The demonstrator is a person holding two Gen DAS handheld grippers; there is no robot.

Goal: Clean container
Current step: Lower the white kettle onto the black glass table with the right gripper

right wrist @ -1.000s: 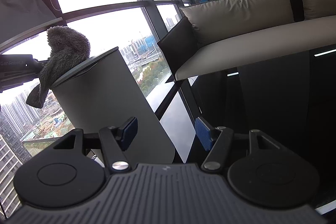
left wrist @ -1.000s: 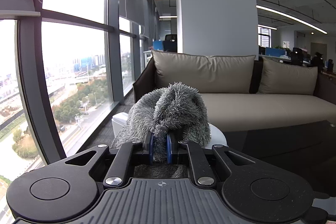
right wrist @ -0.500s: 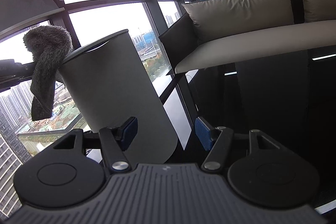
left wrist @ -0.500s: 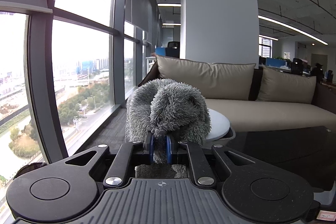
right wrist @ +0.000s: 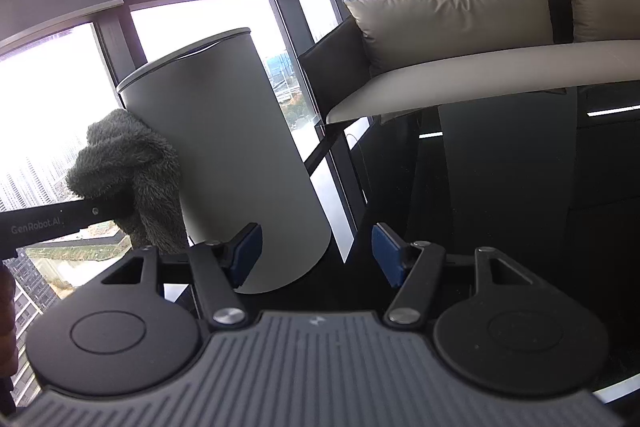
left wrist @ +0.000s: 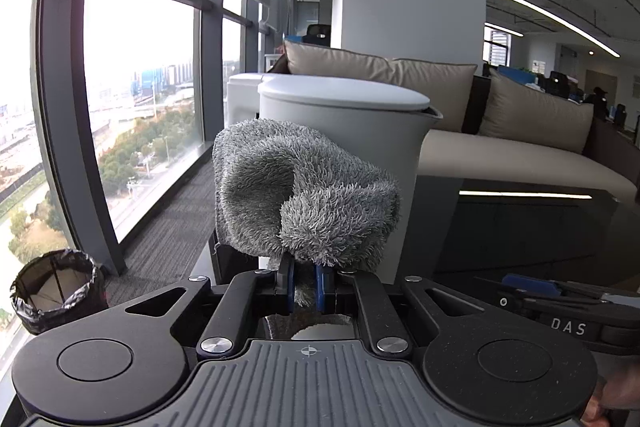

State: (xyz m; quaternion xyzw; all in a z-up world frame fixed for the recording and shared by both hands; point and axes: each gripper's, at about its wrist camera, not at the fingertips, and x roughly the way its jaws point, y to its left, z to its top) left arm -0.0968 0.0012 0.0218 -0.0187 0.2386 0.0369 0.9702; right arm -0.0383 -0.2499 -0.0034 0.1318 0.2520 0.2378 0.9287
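Much of the white container's [left wrist: 344,131] lower wall was hidden behind the grey cloth [left wrist: 300,199], which the left gripper [left wrist: 305,285] clamped tightly between its blue pads against that wall. Whether cloth touched wall was unclear. The right gripper [right wrist: 316,251] stood apart and empty near the container's base on the dark table [left wrist: 520,227].

Container [right wrist: 224,155] blocks right gripper [right wrist: 316,255] ahead-left; open room right, toward sofa [right wrist: 480,67].

Right gripper [right wrist: 316,255] jaws apart, empty, near bin [right wrist: 224,155]; left gripper's grey cloth [right wrist: 128,167] against bin's side.
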